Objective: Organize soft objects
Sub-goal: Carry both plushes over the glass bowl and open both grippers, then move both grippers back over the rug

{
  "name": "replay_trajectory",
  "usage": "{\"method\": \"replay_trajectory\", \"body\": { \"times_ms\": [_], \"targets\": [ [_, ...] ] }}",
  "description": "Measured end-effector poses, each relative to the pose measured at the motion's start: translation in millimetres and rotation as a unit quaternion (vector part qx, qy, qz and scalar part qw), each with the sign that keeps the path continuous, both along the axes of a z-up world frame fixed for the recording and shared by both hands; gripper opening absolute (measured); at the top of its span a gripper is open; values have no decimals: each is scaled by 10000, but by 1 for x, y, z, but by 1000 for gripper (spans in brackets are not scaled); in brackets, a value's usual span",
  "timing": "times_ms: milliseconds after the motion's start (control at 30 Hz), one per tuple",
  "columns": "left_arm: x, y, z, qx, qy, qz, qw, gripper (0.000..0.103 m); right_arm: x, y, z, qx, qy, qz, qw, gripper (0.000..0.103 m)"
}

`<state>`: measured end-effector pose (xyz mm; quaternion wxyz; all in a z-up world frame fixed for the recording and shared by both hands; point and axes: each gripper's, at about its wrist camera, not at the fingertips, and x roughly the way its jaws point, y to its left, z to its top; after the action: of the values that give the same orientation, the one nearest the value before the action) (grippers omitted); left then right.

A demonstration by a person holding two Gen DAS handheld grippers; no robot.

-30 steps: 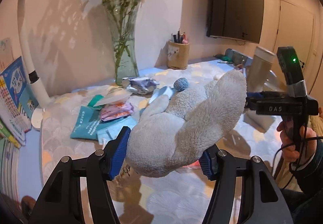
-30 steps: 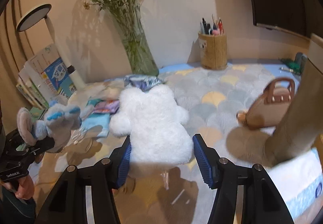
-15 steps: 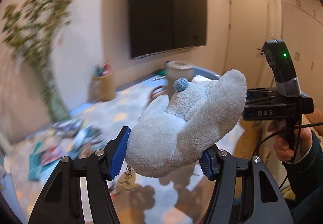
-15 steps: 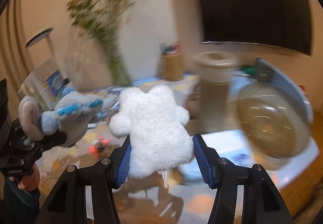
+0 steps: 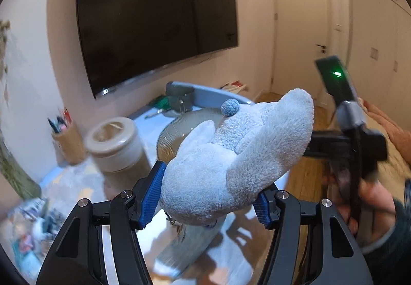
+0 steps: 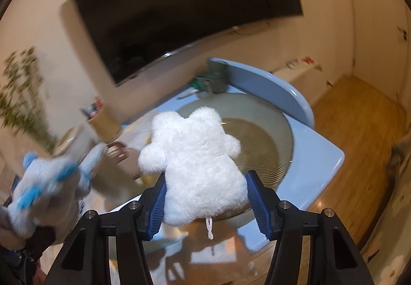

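My left gripper [image 5: 206, 197] pinches the grey plush [image 5: 231, 159], held above the tabletop near the ribbed bowl [image 5: 177, 128]. My right gripper [image 6: 205, 205] pinches the white plush [image 6: 197, 169] over that bowl [image 6: 269, 136] at the table's corner [image 6: 326, 164].

Grey plush toy [image 5: 239, 156] wearing a blue pom-pom [image 5: 230, 107]; white plush toy [image 6: 197, 169] showing against a ribbed translucent bowl [image 6: 272, 136], light-blue table [image 6: 316, 156] beneath
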<state>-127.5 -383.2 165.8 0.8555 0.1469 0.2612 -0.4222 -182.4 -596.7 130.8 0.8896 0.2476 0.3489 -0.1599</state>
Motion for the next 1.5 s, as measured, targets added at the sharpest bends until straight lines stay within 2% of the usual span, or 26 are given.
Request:
{"method": "replay_trajectory", "body": {
  "times_ms": [200,267,300,367,400,533,633,733,867,933,1067,1167,1300,1400,1500],
  "targets": [
    [26,-38,-31,96,358,238,9990,60,22,-25,-20,115,299,-207,9993,58],
    [25,-47,-36,190,274,350,9988,64,25,-31,-25,195,320,-245,9990,62],
    [24,-50,-37,217,266,379,9987,65,24,-35,-29,248,334,-258,9988,68],
    [27,-56,-40,276,294,368,9985,75,23,-44,-34,363,359,-273,9983,71],
    [26,-56,-40,269,301,361,9985,76,23,-46,-34,360,409,-269,9982,73],
    [12,-55,-35,145,384,13,9992,76,11,-52,-30,290,379,-392,9981,73],
    [-9,-37,-23,-44,220,-264,9994,76,0,-45,-21,216,288,-371,9987,73],
    [-29,-10,-11,-172,83,-438,9989,77,-12,-27,-9,4,237,-241,9994,75],
    [-45,52,2,-229,-182,-289,9992,78,-27,12,6,-257,118,176,9994,75],
    [-44,85,5,-296,-175,-47,9994,81,-33,37,14,-450,29,425,9981,80],
    [-33,171,10,-434,-204,829,9954,83,-29,95,25,-715,-106,1038,9920,85],
    [-24,234,14,-463,-230,1527,9869,83,-14,137,27,-760,-153,1513,9854,85],
    [-9,317,14,-590,-71,2448,9677,86,8,197,30,-786,-168,2139,9735,85],
    [6,359,-2,-353,176,3049,9516,87,27,242,22,-760,-83,2662,9609,86],
    [25,391,-30,-276,613,3257,9431,86,50,284,4,-669,149,3109,9480,86]
  ]
}}
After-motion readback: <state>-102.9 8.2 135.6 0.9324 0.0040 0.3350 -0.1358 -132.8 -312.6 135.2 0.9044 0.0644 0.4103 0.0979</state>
